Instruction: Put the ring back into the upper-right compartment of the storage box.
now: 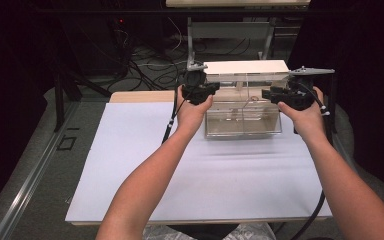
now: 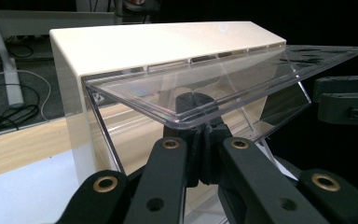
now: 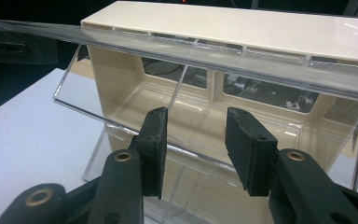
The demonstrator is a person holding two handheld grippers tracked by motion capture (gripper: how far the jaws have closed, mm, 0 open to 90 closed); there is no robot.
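Note:
A clear storage box (image 1: 242, 117) with a cream top (image 1: 245, 66) stands at the far middle of the white mat. Its clear hinged lid (image 2: 242, 79) is lifted and tilts out toward me. My left gripper (image 2: 199, 123) is shut on the lid's front edge near its left corner, at the box's left side (image 1: 207, 89). My right gripper (image 3: 196, 140) stands open in front of the box's right part, with no contact on its pads. The lid (image 3: 270, 70) passes above it. From above, the right gripper (image 1: 270, 94) sits at the box's right end.
The white mat (image 1: 180, 170) covers a wooden table (image 1: 140, 96), with a wide bare stretch between me and the box. Behind the box stand a metal frame (image 1: 230, 30) and floor cables (image 1: 150, 65). Dark curtains close in both sides.

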